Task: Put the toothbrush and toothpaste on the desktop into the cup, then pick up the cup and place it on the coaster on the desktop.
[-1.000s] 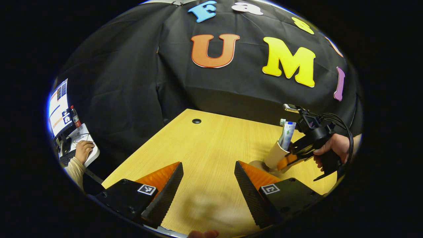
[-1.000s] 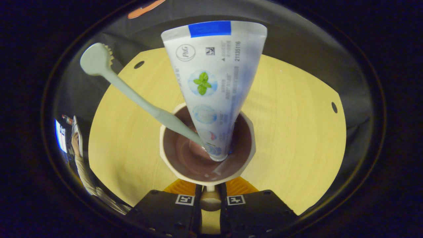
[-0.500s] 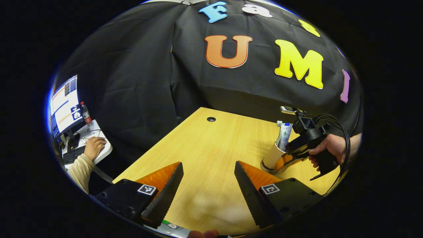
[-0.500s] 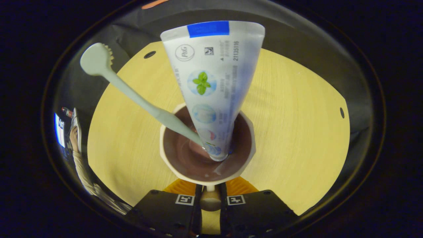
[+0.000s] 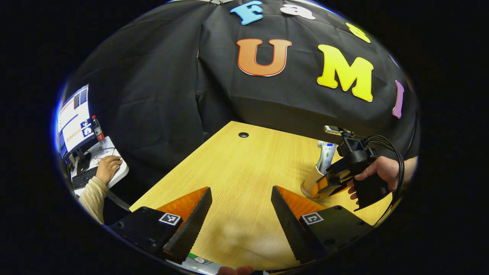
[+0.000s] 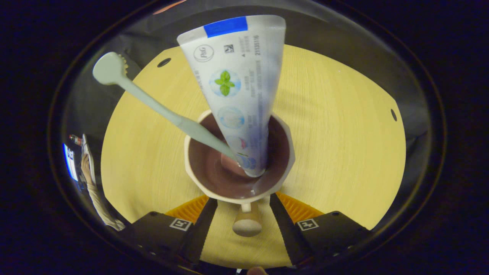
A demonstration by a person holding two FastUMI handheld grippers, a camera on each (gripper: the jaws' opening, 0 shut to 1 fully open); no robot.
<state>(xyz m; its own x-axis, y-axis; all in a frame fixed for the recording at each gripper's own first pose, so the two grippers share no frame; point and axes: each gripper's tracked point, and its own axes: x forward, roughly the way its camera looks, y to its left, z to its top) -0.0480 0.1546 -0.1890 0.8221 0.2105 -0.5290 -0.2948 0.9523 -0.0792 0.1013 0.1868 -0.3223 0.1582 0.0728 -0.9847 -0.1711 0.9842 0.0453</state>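
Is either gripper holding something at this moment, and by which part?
Nothing is held. The right gripper is open, its fingers apart on each side of the handle of the beige cup. The left gripper is open over bare wooden desktop.

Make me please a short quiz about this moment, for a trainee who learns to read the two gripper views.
1. True or false: the right claw is shut on the handle of the cup.
2. What stands in the cup? A) a spoon; B) the toothbrush and the toothpaste; C) nothing.
3. In one word, is the left claw above the desk open or shut?

Key: 1. False: its fingers stand apart, one on each side of the handle. 2. B. 3. Open.
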